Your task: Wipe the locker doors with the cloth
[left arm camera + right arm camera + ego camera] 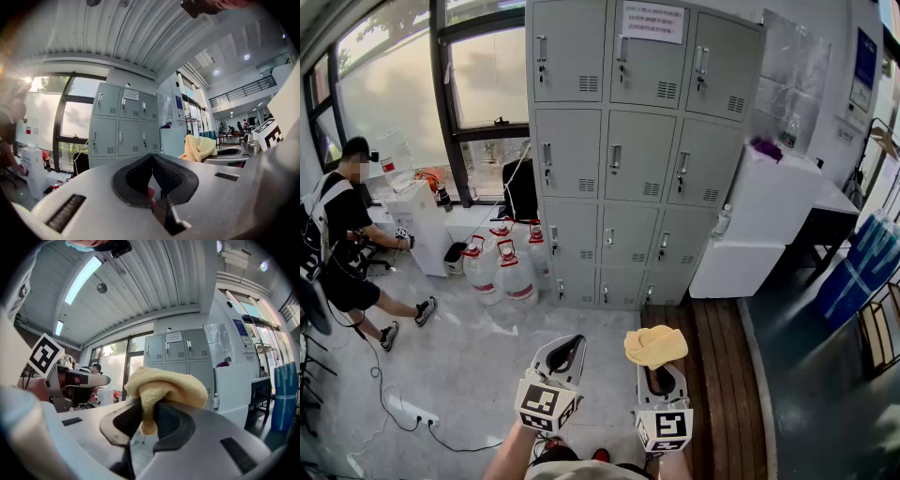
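A grey bank of lockers [623,159] stands ahead against the wall, all its doors closed; it also shows in the left gripper view [123,129] and in the right gripper view [177,351]. My right gripper [657,354] is shut on a bunched yellow cloth [654,345], which bulges over the jaws [161,390]. My left gripper [563,354] is shut with nothing in it, its pads [165,174] touching at the tip. Both grippers are held low, a good way back from the lockers. The cloth [199,147] appears to the right in the left gripper view.
Several water jugs [499,265] stand at the lockers' left foot. A person [347,244] sits at the left by a window. White boxes [764,220] flank the lockers on the right. Cables and a power strip [412,412] lie on the floor.
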`<action>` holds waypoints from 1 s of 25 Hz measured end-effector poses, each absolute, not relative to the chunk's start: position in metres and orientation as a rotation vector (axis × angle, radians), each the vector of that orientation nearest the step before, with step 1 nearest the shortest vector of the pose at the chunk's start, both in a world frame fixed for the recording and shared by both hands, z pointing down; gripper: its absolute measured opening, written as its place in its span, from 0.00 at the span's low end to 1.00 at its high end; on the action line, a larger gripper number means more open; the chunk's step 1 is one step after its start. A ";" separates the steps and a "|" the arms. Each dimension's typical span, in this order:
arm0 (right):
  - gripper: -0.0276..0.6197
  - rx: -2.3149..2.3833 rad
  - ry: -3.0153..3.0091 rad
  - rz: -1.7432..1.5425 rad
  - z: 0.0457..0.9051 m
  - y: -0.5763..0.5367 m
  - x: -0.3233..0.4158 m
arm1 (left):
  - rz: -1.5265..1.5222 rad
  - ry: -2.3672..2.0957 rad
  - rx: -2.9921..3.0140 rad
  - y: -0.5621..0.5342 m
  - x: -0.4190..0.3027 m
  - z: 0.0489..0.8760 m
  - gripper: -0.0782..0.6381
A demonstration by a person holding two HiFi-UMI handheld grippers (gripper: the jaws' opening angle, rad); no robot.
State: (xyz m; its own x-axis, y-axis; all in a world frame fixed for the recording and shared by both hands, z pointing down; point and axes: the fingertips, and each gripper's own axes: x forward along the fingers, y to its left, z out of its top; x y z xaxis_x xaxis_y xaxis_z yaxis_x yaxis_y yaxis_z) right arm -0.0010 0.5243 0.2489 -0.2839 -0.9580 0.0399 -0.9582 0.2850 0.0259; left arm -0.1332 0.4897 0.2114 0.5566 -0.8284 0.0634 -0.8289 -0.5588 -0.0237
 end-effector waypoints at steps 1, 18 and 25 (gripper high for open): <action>0.15 1.850 -2.477 0.001 0.247 0.524 -0.001 | 0.107 -1.470 2.763 0.490 -0.132 0.212 0.14; 0.15 1.860 -2.447 0.019 0.252 0.513 0.026 | 0.139 -1.444 2.764 0.476 -0.106 0.221 0.14; 0.16 1.840 -2.462 0.016 0.258 0.482 0.026 | 0.142 -1.447 2.759 0.446 -0.102 0.227 0.14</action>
State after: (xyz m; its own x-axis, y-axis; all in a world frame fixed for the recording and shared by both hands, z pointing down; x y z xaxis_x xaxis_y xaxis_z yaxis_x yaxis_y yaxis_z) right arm 0.0261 0.4823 0.2578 -0.2820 -0.9575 0.0604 -0.9582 0.2843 0.0324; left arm -0.1022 0.4457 0.2267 0.5652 -0.8199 0.0910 -0.8220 -0.5690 -0.0217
